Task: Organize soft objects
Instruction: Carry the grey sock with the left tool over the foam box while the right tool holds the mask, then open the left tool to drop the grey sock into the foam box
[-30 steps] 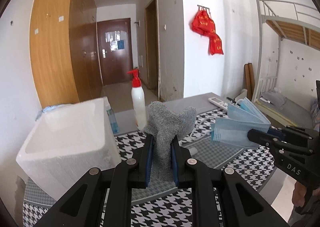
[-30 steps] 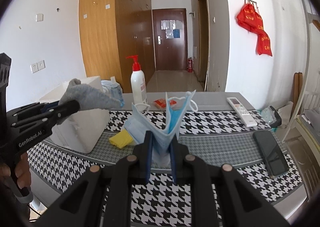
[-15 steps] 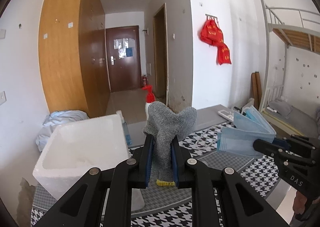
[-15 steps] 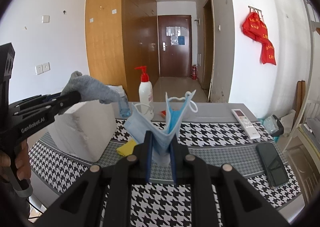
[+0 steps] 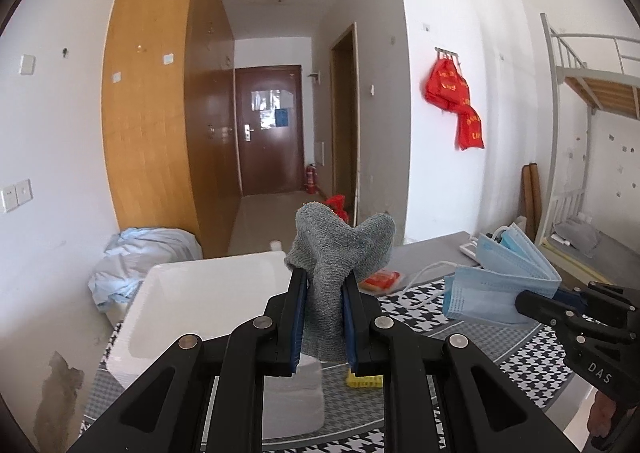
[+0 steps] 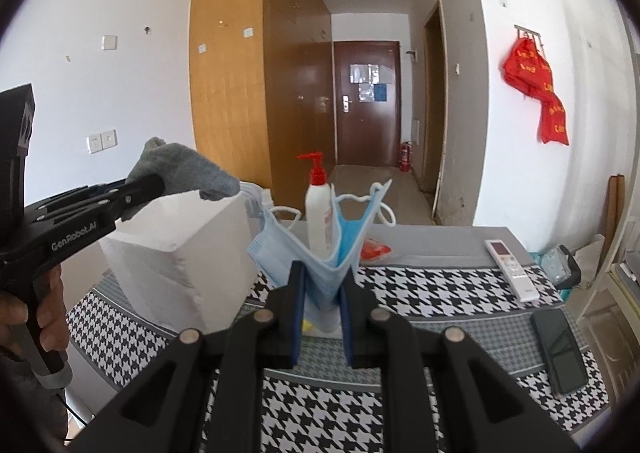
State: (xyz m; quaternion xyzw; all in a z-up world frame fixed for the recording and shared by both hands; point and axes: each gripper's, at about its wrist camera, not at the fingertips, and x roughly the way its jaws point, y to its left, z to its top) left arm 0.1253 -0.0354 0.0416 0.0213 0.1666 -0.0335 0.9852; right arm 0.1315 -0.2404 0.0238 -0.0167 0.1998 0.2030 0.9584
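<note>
My left gripper [image 5: 323, 281] is shut on a grey knitted sock [image 5: 340, 249] and holds it in the air above the near right corner of a white foam box [image 5: 192, 293]. From the right wrist view the sock [image 6: 180, 169] hangs over the box [image 6: 176, 249]. My right gripper [image 6: 322, 277] is shut on a bunch of blue face masks [image 6: 320, 249], held above the houndstooth table. The masks [image 5: 500, 285] show right of the sock in the left wrist view.
A pump bottle [image 6: 319, 209] stands behind the masks. A yellow item [image 5: 364, 379] lies beside the box. A red packet [image 6: 374, 247], a white remote [image 6: 512, 269] and a dark phone [image 6: 560, 349] lie on the houndstooth cloth [image 6: 420, 289].
Both grippers have risen with their loads. The left gripper has moved up and left with the sock toward the foam box. The grips are unchanged.
</note>
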